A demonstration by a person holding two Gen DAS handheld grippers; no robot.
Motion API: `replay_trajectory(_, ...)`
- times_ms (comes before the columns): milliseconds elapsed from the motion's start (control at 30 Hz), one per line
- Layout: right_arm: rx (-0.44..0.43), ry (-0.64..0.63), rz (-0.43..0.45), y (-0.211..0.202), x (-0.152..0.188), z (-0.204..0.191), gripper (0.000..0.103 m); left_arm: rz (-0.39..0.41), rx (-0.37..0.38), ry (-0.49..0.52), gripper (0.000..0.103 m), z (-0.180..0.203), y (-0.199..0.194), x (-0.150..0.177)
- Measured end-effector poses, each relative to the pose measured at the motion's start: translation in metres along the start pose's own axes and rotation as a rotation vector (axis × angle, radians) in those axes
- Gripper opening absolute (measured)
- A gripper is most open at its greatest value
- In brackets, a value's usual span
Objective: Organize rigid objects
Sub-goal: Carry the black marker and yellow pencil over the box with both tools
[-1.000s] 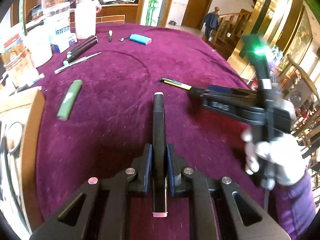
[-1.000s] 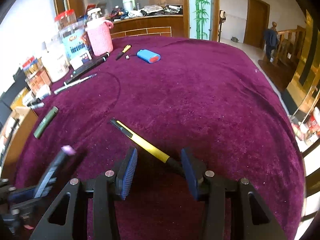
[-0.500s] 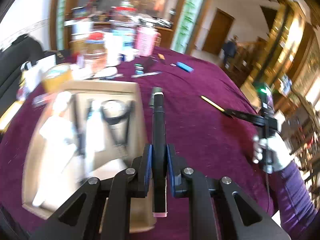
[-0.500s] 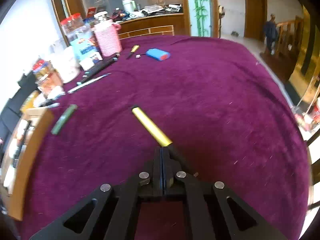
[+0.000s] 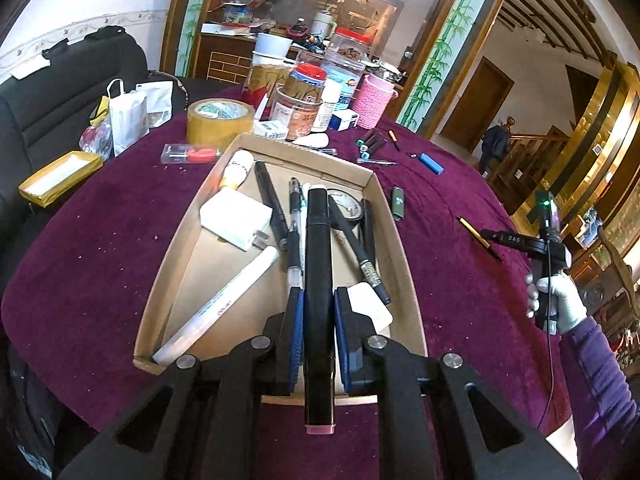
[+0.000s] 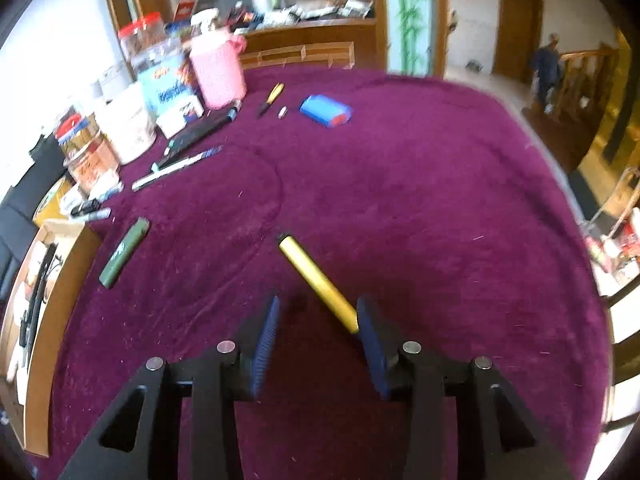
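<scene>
My left gripper (image 5: 316,320) is shut on a black marker (image 5: 318,248) with a white tip, held over the cardboard box (image 5: 402,256), which holds several pens, a white adapter and a roll of tape. My right gripper (image 6: 318,320) is open over the purple cloth; a yellow pen (image 6: 316,280) lies between its fingers, its near end against the right pad. From the left wrist view the right gripper (image 5: 490,236) is far right, at the yellow pen (image 5: 472,230).
A green lighter (image 6: 124,252) lies by the box (image 6: 52,300). Further back lie a blue case (image 6: 326,110), markers (image 6: 192,136) and a pink cup (image 6: 218,68) among jars. A tape roll (image 5: 220,118) and bags stand behind the box.
My left gripper swung left with the marker from the bare cloth to above the box. My right gripper closed on the yellow pen, then opened again.
</scene>
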State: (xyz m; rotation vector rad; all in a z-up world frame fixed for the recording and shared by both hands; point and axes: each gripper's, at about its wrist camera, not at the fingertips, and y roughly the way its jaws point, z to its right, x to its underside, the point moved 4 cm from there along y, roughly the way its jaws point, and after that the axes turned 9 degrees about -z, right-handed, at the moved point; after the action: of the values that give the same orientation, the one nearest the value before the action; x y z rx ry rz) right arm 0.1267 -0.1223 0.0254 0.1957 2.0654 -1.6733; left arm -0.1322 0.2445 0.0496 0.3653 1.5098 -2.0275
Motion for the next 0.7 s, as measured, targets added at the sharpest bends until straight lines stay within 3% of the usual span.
replay_trajectory(67,0.077,-0.05,0.003,0.01,-0.001,-0.003,0.038,-0.002,-0.001,-0.011,0.014,-0.004,0.002,-0.001)
replay_trajectory(100,0.107,-0.052,-0.035,0.019,0.0,0.0,0.026,-0.003,0.001,-0.016,0.014,-0.005,0.004,-0.003)
replay_trajectory(167,0.061,-0.004,-0.019,0.026,-0.001,0.008,0.008,-0.005,0.004,-0.019,0.014,-0.005,0.008,-0.006)
replay_trajectory(300,0.017,0.045,-0.013,0.035,0.006,0.019,0.008,-0.007,0.01,-0.028,0.014,-0.008,0.012,-0.008)
replay_trajectory(433,-0.113,0.117,0.039,0.021,0.019,0.014,0.008,-0.013,-0.004,-0.051,0.014,-0.019,0.017,-0.009)
replay_trajectory(567,-0.242,0.072,0.088,-0.011,0.035,-0.028,0.009,-0.033,-0.02,-0.09,0.014,-0.032,0.025,-0.007)
replay_trajectory(700,-0.385,0.005,0.075,-0.028,0.051,-0.09,0.009,-0.061,-0.057,-0.119,0.014,-0.043,0.036,-0.004)
